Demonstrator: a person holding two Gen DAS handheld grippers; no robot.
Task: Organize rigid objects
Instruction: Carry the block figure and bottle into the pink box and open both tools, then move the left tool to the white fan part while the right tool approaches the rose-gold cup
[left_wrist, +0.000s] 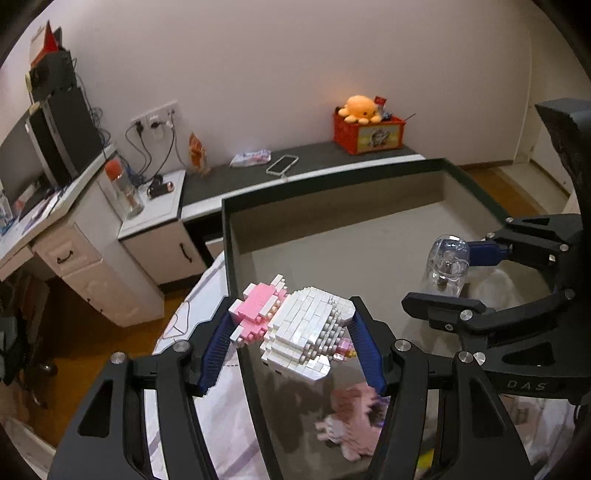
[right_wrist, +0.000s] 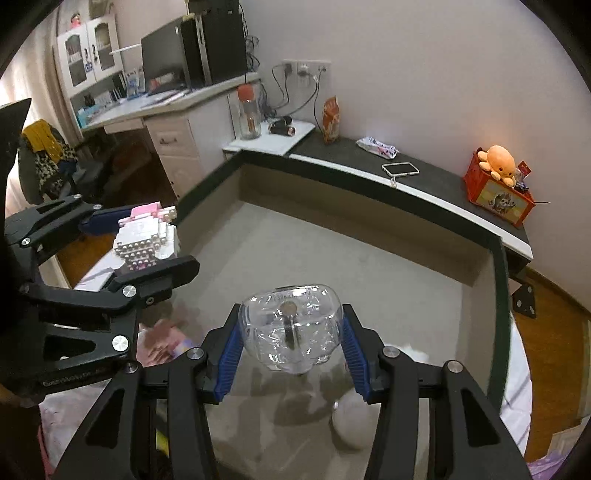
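My left gripper (left_wrist: 291, 332) is shut on a white and pink brick-built figure (left_wrist: 299, 325) and holds it above the left rim of a large dark-rimmed box (left_wrist: 229, 251) with a grey floor. The figure also shows in the right wrist view (right_wrist: 146, 236). My right gripper (right_wrist: 291, 332) is shut on a clear glass bottle-like piece (right_wrist: 291, 328) and holds it above the box floor. That clear piece shows at the right in the left wrist view (left_wrist: 447, 269).
A pink soft item (left_wrist: 354, 417) and a white round object (right_wrist: 351, 421) lie on the box floor. Behind the box (right_wrist: 496, 288) runs a dark ledge with a phone (right_wrist: 400, 168), a snack bag and an orange crate with a plush octopus (right_wrist: 498, 184). A desk stands at the left.
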